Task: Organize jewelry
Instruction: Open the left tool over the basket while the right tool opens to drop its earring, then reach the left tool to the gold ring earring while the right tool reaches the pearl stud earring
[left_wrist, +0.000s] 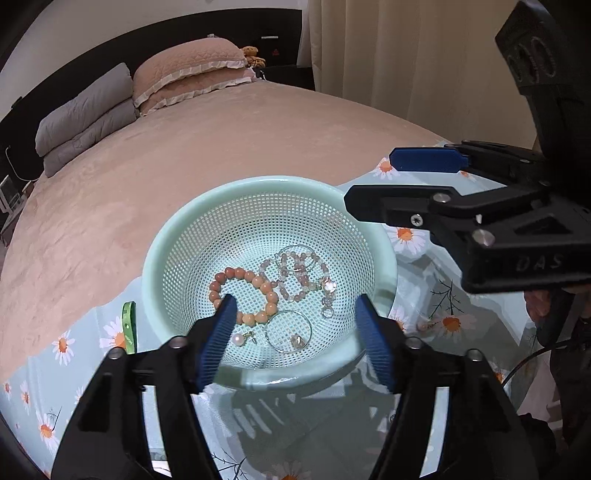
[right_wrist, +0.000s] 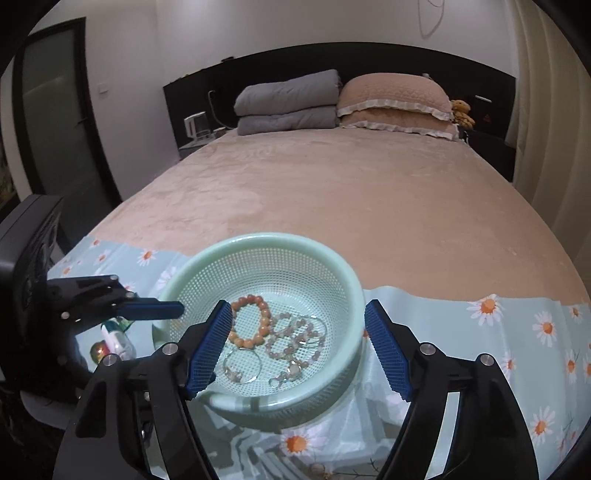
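A mint-green mesh basket (left_wrist: 177, 236) (right_wrist: 343, 288) sits on a daisy-print cloth at the bed's foot. Inside lie an orange bead bracelet (left_wrist: 255, 284) (right_wrist: 264, 314), a pale pink bead bracelet (left_wrist: 295, 273) (right_wrist: 295, 339), thin wire hoops (left_wrist: 291, 330) (right_wrist: 242, 363), a pearl earring (left_wrist: 238, 339) and a silver charm (left_wrist: 327, 291) (right_wrist: 290, 371). My left gripper (left_wrist: 295, 325) is open and empty, just above the basket's near rim. My right gripper (right_wrist: 297, 332) is open and empty over the basket; in the left view its fingers (left_wrist: 424, 160) reach in from the right.
The daisy-print cloth (left_wrist: 417, 240) (right_wrist: 517, 332) covers the foot of a pink bed (right_wrist: 332, 192). Folded grey quilts (right_wrist: 288, 103) and pink pillows (right_wrist: 395, 103) lie at the headboard. A green object (left_wrist: 128, 325) and a small bottle (right_wrist: 116, 339) lie left of the basket.
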